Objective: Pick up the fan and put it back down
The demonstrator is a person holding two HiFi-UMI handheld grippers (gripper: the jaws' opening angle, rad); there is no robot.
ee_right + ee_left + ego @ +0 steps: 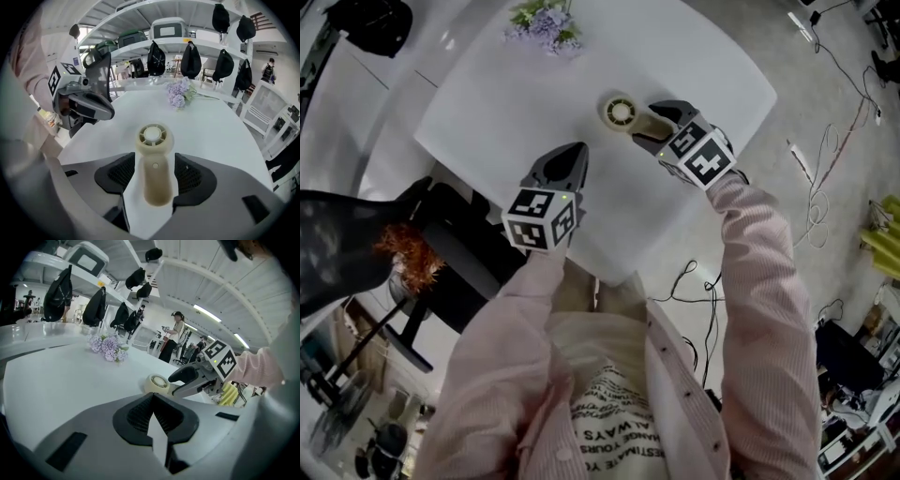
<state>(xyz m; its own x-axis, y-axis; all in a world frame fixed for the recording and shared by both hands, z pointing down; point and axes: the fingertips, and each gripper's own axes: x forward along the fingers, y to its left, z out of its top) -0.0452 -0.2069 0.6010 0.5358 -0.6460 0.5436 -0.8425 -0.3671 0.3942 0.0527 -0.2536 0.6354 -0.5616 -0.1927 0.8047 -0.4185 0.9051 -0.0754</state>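
Note:
A small cream hand fan (619, 112) lies flat on the white table (506, 103), its round head toward the far side. Its handle (154, 178) runs back between the jaws of my right gripper (649, 123), which stand open on either side. The right pad is at the handle and a thin gap shows on the left. From the left gripper view the fan (156, 382) rests on the tabletop with the right gripper (180, 380) around it. My left gripper (575, 152) hovers over the table's near part, left of the fan, shut and holding nothing.
A bunch of lilac flowers (546, 23) lies at the table's far edge. A black chair (459, 253) stands at the near left side. Cables (825, 178) trail over the floor to the right. A person (174, 336) stands far off in the room.

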